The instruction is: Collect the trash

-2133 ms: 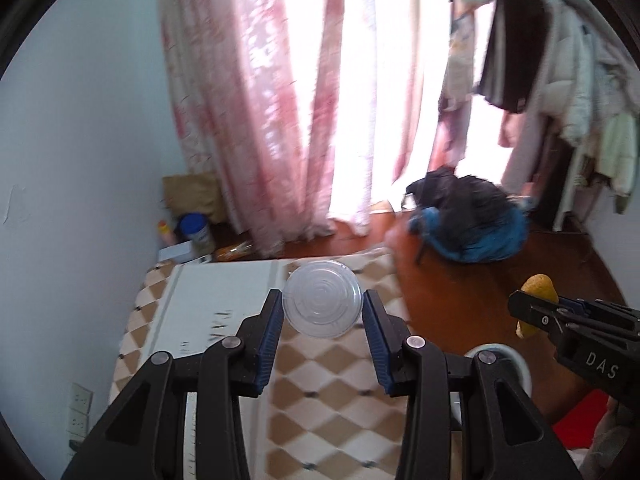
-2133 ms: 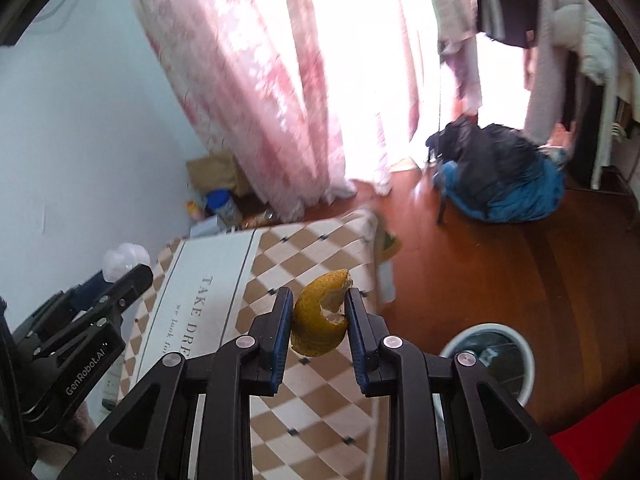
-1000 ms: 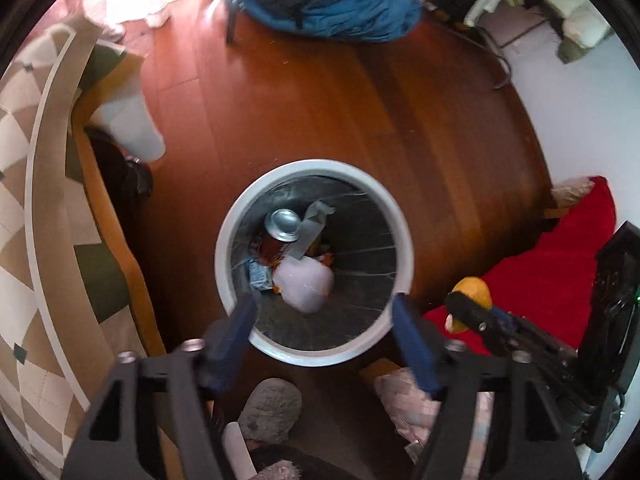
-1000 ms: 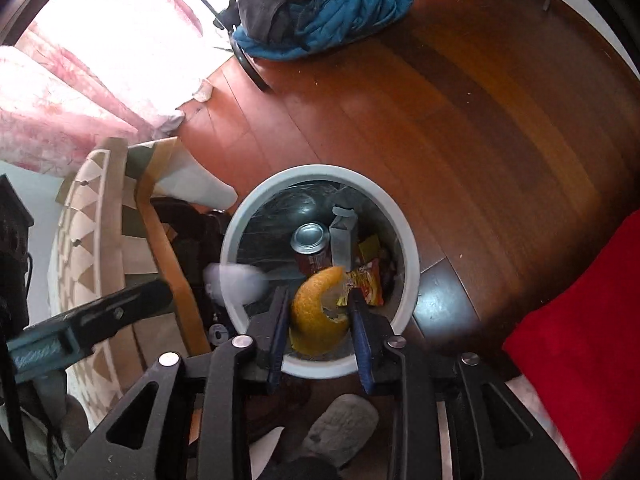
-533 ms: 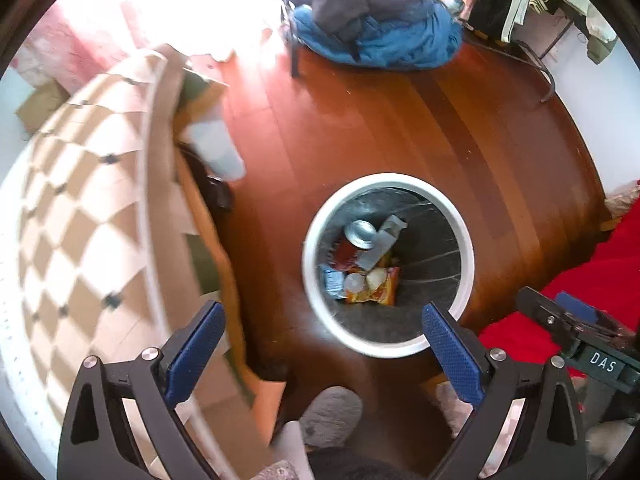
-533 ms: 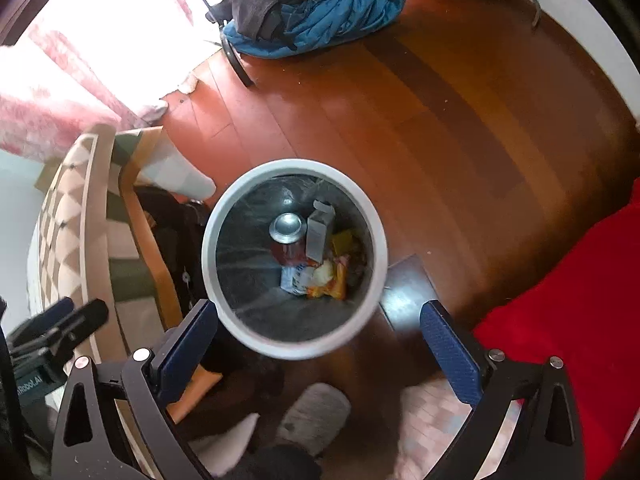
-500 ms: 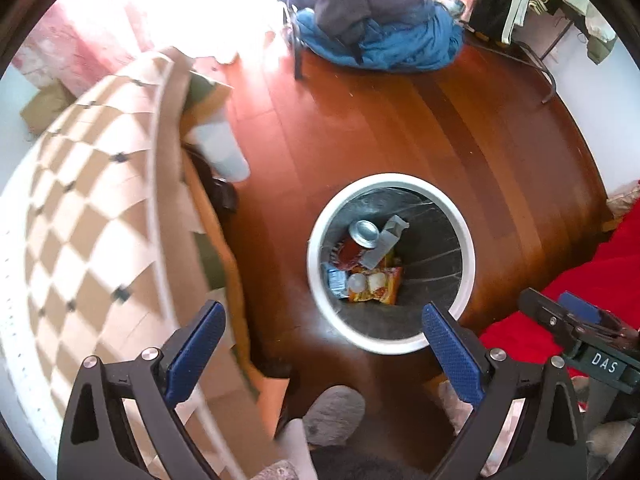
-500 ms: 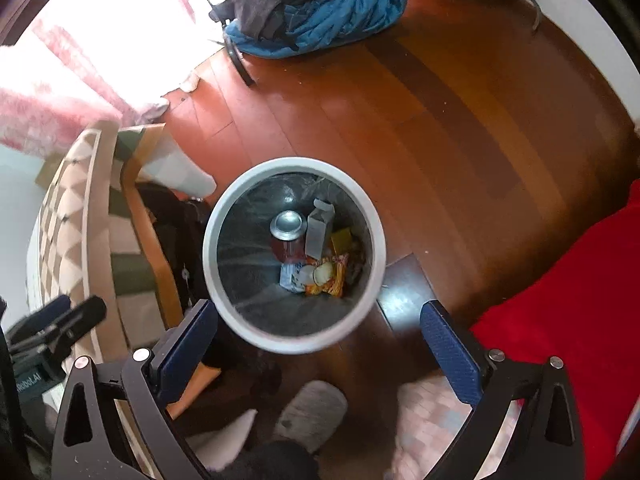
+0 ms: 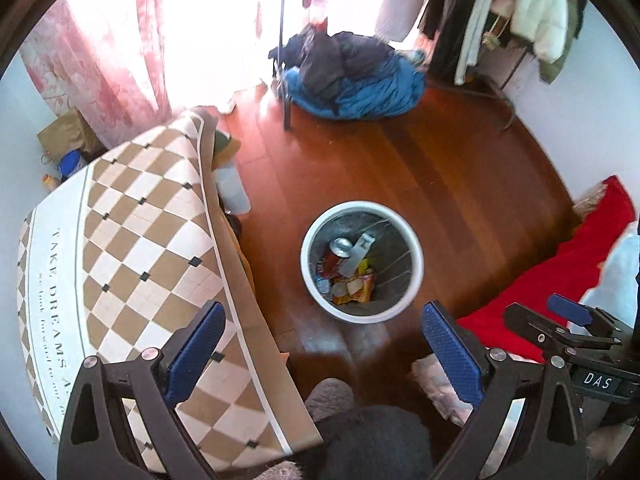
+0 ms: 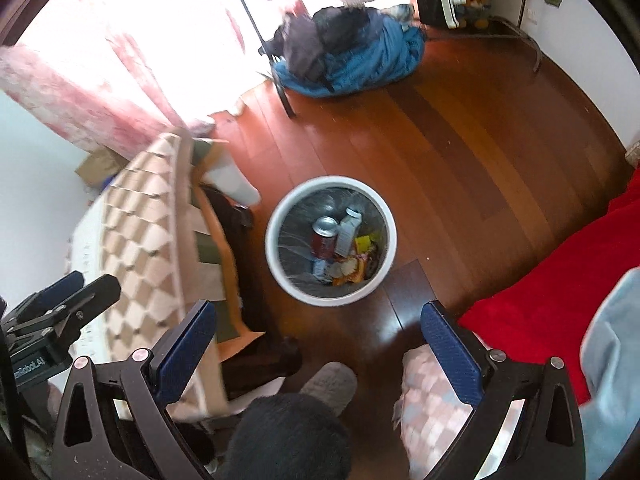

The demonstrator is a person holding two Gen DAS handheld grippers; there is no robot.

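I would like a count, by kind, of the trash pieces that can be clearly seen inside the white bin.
In the white bin:
Drink can: 1
Small carton: 1
Orange snack wrapper: 1
Yellow piece: 1
Total: 4 clear pieces; the small bits beside the wrapper are too blurred to count.

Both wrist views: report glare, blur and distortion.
Left wrist view: window blown out white, glare streak on the floor, fisheye bends the checked cloth, trash bin sharp. Right wrist view: same window glare, checked cloth smeared by motion blur, bin slightly soft.
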